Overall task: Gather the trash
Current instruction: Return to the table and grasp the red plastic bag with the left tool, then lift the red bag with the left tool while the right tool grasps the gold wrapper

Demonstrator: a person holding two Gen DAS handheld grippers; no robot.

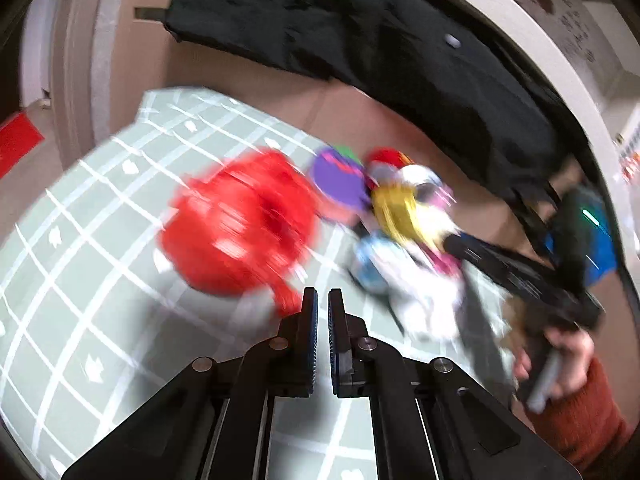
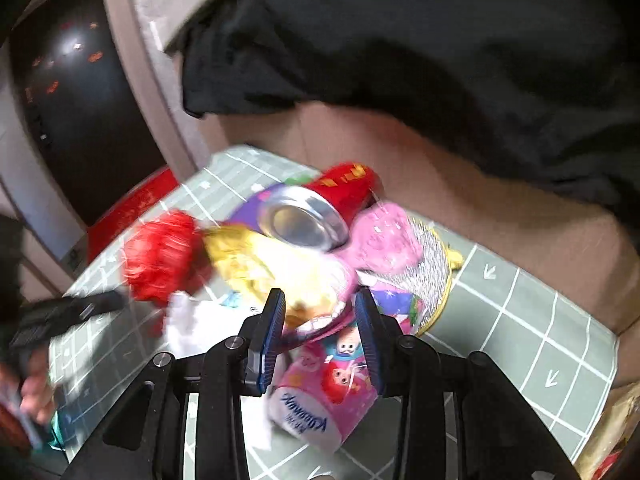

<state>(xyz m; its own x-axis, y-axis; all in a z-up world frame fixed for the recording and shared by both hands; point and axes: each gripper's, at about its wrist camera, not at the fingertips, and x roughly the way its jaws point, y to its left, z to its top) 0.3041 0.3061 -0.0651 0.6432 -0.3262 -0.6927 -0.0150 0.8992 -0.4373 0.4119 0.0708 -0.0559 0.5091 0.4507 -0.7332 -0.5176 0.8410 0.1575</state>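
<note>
A pile of trash lies on a green checked tablecloth (image 1: 80, 264): a red crumpled plastic bag (image 1: 240, 224), a purple packet (image 1: 340, 180), a yellow wrapper (image 1: 396, 212) and white tissue (image 1: 424, 292). My left gripper (image 1: 323, 300) has its jaws nearly together, empty, just in front of the red bag. In the right wrist view my right gripper (image 2: 320, 304) is open around a pink Kleenex tissue pack (image 2: 324, 388). Beyond it lie a silver-topped can (image 2: 300, 220), a pink wrapper (image 2: 380, 236) and the red bag (image 2: 164, 256). The frames are motion blurred.
A black garment (image 1: 380, 40) hangs over a brown wall behind the table. The right gripper body and the hand in a rust sleeve (image 1: 568, 360) are at the right of the left wrist view. The tablecloth edge (image 2: 616, 344) is on the right.
</note>
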